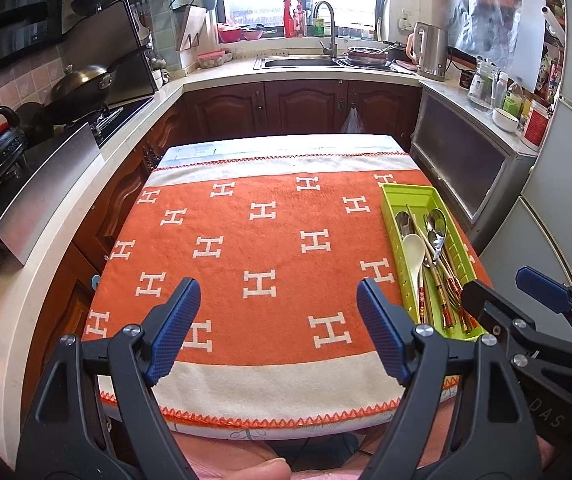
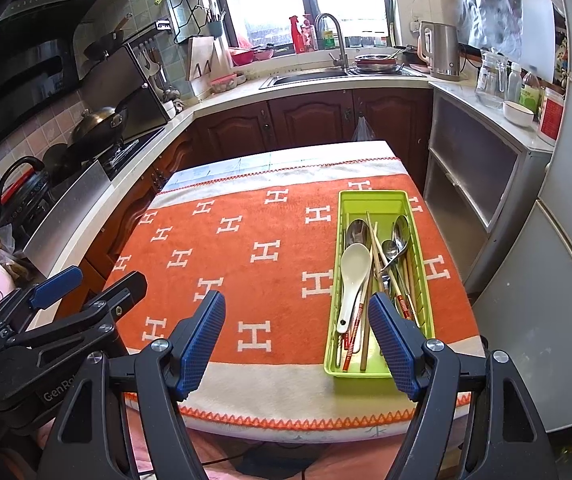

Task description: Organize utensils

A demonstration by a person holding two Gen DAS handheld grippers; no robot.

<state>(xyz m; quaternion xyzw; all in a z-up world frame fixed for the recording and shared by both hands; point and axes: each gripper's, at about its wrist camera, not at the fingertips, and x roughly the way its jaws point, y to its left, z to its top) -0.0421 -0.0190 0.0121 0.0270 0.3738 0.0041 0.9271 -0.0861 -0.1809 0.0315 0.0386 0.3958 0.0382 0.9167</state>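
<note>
Your left gripper [image 1: 277,328] and right gripper [image 2: 298,344]: jaws apart, empty. Green tray [image 2: 425,312] holds spoons [image 2: 352,280], chopsticks [image 2: 382,256]. Orange blanket [image 1: 245,240] on table; kitchen beyond.

Utensil tray [image 2: 382,204] on the blanket-covered table [image 2: 245,408], along its right edge, running front to back, spoons [image 2: 356,264] and chopsticks [image 2: 380,258] in the tray, sink [image 2: 306,74] on the counter behind the table, stove [image 1: 109,120] on the left.
</note>
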